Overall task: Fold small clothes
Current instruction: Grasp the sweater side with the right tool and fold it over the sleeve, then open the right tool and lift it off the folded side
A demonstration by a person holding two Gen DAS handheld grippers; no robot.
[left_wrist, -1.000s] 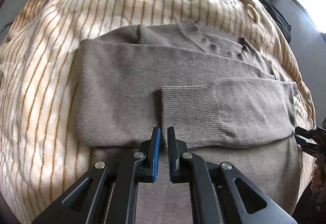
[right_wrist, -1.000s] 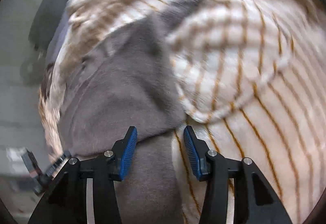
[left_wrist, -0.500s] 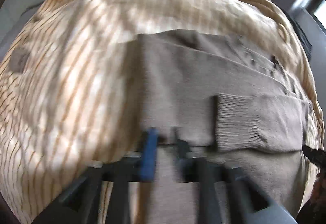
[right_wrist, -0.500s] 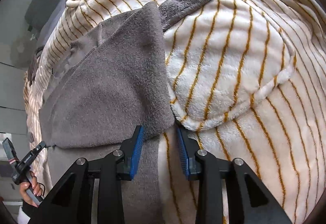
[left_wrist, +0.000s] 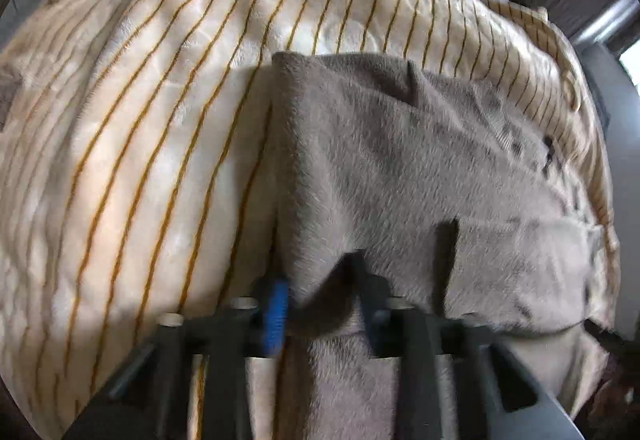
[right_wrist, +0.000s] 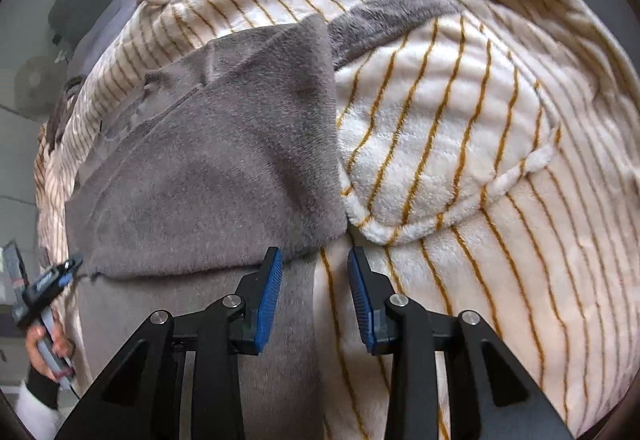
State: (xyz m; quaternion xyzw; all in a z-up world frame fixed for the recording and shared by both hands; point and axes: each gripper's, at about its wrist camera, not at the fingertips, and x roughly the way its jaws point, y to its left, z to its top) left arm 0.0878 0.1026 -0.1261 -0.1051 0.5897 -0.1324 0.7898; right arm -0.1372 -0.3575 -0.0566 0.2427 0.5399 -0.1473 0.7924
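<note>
Open striped blanket (left_wrist: pixel 132 159) left of the folded sweater (left_wrist: pixel 400 167); raised blanket fold (right_wrist: pixel 432 143) right.

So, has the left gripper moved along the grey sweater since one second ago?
Yes. The left gripper went left along the grey sweater, from the ribbed cuff to the left edge, where a fold lies between its jaws.

Both wrist views look steeply down, close over the same grey sweater (left_wrist: pixel 400 175) and striped blanket (right_wrist: pixel 460 119).
</note>
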